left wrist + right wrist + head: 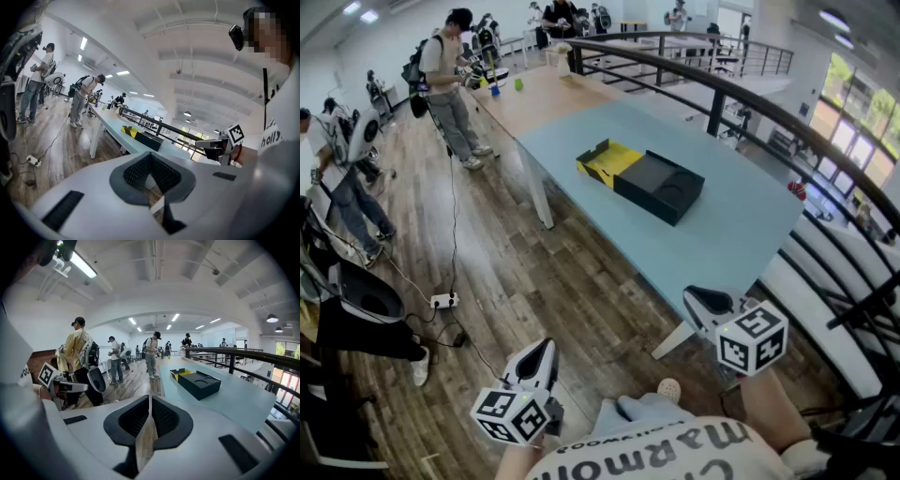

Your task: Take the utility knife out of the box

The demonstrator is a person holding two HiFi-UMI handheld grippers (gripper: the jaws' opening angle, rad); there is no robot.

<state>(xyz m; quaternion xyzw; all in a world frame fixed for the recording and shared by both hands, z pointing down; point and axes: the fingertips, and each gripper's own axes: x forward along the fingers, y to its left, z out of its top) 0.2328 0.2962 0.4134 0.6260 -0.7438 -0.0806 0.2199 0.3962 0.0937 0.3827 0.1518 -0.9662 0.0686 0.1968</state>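
White-shelled left gripper [538,354] and right gripper [701,302], jaws together on nothing, hang short of the pale worktop [741,234]; the open box [642,180] lies well beyond, knife not discernible, so the approach is pending: reach in, part the jaws.
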